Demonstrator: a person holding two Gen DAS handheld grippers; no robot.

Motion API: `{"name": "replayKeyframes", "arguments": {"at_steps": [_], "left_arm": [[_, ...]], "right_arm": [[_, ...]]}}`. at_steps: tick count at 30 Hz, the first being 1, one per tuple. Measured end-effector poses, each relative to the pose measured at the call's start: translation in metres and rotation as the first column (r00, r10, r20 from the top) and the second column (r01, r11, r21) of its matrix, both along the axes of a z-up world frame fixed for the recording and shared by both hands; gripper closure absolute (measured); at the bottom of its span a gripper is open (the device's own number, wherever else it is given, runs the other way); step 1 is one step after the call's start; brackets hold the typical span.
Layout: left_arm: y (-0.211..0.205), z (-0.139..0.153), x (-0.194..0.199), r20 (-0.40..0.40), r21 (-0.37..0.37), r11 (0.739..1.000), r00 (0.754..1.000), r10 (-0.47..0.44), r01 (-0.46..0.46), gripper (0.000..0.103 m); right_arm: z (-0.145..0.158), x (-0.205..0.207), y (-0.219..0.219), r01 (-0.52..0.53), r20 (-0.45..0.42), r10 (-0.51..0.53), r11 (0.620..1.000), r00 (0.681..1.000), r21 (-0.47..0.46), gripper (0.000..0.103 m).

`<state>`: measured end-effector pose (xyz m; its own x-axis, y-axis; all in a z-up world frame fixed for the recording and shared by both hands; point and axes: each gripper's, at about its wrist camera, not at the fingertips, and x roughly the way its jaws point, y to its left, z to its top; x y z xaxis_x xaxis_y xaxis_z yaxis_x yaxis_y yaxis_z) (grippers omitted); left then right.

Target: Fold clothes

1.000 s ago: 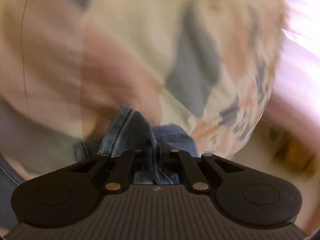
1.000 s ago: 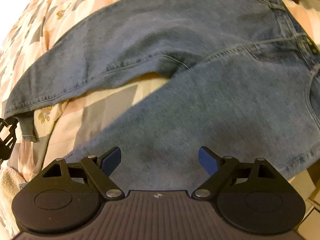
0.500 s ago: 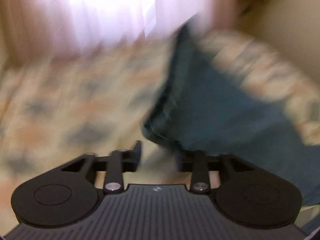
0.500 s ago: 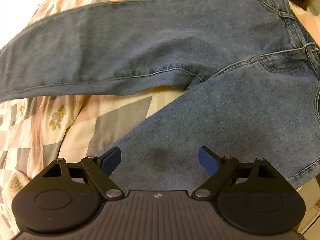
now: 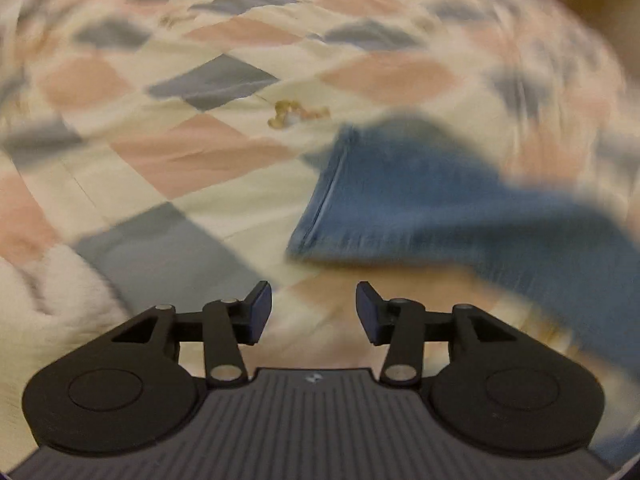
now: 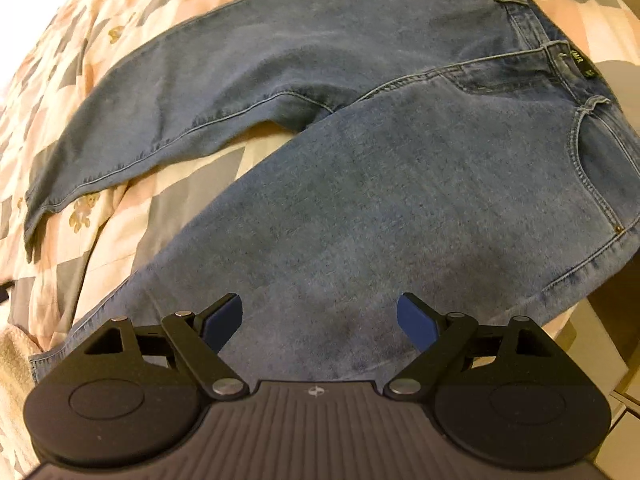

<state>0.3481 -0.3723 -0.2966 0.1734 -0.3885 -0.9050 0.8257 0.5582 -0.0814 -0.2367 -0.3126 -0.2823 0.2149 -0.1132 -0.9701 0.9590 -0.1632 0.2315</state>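
1. L claw [image 5: 314,312]: released, empty, low over quilt [image 5: 192,152], just short of jeans [image 5: 420,208] hem.
2. R claw [image 6: 320,320]: released wide, above near leg.
3. Jeans flat on quilt, legs splayed.

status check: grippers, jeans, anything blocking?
Left hand-held gripper open, empty. Right hand-held gripper open over near leg. Jeans spread flat on quilt, legs apart, unfolded. Nothing blocking.

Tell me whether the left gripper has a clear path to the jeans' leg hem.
Probably yes. The left gripper is open and empty, and only bare quilt lies between its fingers and the hem just ahead, though the view is blurred.
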Motion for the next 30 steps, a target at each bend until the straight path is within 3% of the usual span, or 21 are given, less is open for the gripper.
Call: {"name": "replayKeyframes", "arguments": {"at_steps": [5,13,15,17,22,24,25,26,27,28,30], "left_arm": [[-0.039,-0.029,0.021,-0.033,0.021,0.998,0.998,-0.056,0.056,0.059],[-0.101,-0.075,0.055,-0.089,0.051,0.988,0.986,-0.143,0.148,0.061],[-0.117,-0.087,0.064,-0.103,0.058,0.984,0.981,-0.164,0.170,0.087],[-0.130,-0.093,0.071,-0.104,0.052,0.979,0.976,-0.189,0.195,0.099],[-0.134,-0.029,0.069,0.127,-0.125,0.942,0.947,-0.295,0.310,0.097],[-0.146,-0.027,0.064,0.200,-0.080,0.929,0.918,-0.341,0.362,0.095],[-0.151,-0.029,0.060,0.259,-0.038,0.922,0.895,-0.363,0.385,0.097],[-0.153,-0.040,0.050,0.374,0.052,0.917,0.844,-0.384,0.394,0.103],[-0.154,-0.051,0.040,0.479,0.143,0.910,0.777,-0.409,0.390,0.103],[-0.156,-0.058,0.035,0.538,0.202,0.905,0.730,-0.423,0.375,0.102],[-0.160,-0.059,0.047,0.461,0.164,0.924,0.801,-0.381,0.345,0.101]], "right_arm": [[0.005,-0.001,0.020,-0.046,-0.042,0.045,0.999,0.998,-0.015,0.015],[-0.015,-0.014,0.043,0.056,-0.112,-0.048,0.996,0.993,0.068,0.015],[-0.018,-0.013,0.044,0.064,-0.128,-0.054,0.995,0.990,0.078,0.015],[-0.020,-0.012,0.044,0.074,-0.134,-0.062,0.994,0.989,0.086,0.015],[-0.020,-0.004,0.037,0.059,-0.132,-0.049,0.995,0.990,0.074,0.015],[-0.021,0.002,0.031,0.041,-0.129,-0.033,0.997,0.991,0.065,0.015],[-0.022,0.004,0.028,0.034,-0.126,-0.026,0.998,0.992,0.059,0.015],[-0.022,0.006,0.026,0.027,-0.120,-0.021,0.998,0.993,0.055,0.015],[-0.023,0.008,0.024,0.020,-0.113,-0.014,0.998,0.993,0.051,0.015],[-0.025,0.010,0.021,0.013,-0.107,-0.008,0.999,0.994,0.048,0.015],[-0.024,0.012,0.019,-0.004,-0.098,0.008,0.999,0.995,0.037,0.015]]}}
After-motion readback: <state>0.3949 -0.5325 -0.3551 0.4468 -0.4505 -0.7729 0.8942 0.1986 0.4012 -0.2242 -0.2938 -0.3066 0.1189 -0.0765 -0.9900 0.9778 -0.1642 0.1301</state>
